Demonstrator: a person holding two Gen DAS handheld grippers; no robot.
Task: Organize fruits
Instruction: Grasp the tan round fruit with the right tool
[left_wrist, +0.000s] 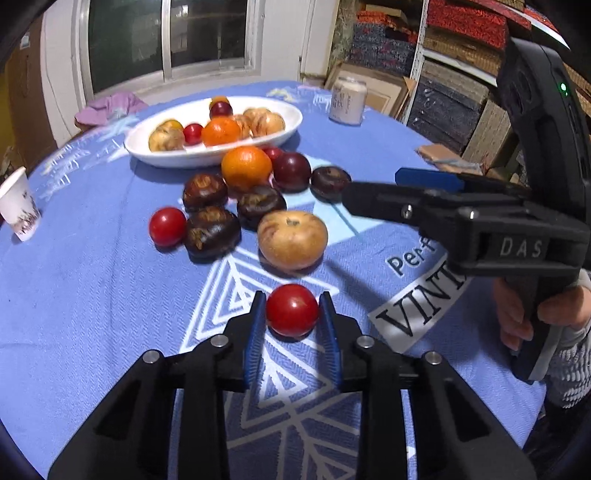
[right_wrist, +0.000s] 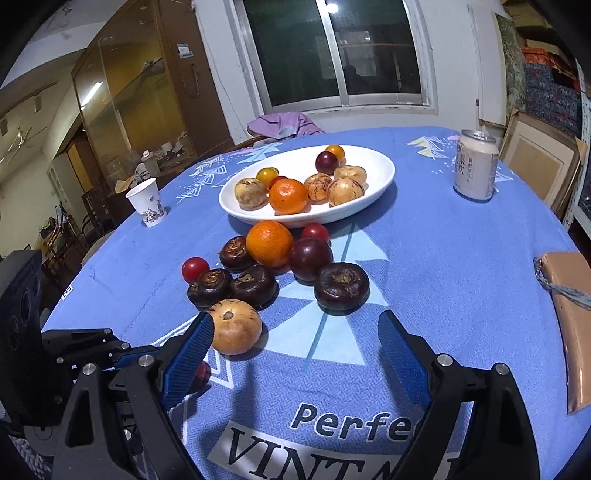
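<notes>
A white oval bowl (left_wrist: 155, 155) (right_wrist: 373, 166) at the far side of the blue tablecloth holds several fruits. In front of it lies a loose pile: an orange (left_wrist: 246, 168) (right_wrist: 269, 242), several dark water chestnuts (left_wrist: 211, 231) (right_wrist: 341, 286), a dark plum (left_wrist: 291, 171) (right_wrist: 310, 257), a tan round fruit (left_wrist: 292, 239) (right_wrist: 235, 330) and red cherry tomatoes (left_wrist: 167, 226) (right_wrist: 195, 268). My left gripper (left_wrist: 292, 310) has its pads against both sides of a red cherry tomato (left_wrist: 291, 309) on the cloth. My right gripper (right_wrist: 295, 354) is open and empty, just short of the pile; it shows in the left wrist view (left_wrist: 373, 192).
A paper cup (left_wrist: 18, 206) (right_wrist: 146, 201) stands at the left edge. A drink can (left_wrist: 348, 99) (right_wrist: 475, 166) stands at the far right. A brown packet (right_wrist: 570, 325) lies at the right edge. A purple cloth (right_wrist: 282, 123) lies behind the table.
</notes>
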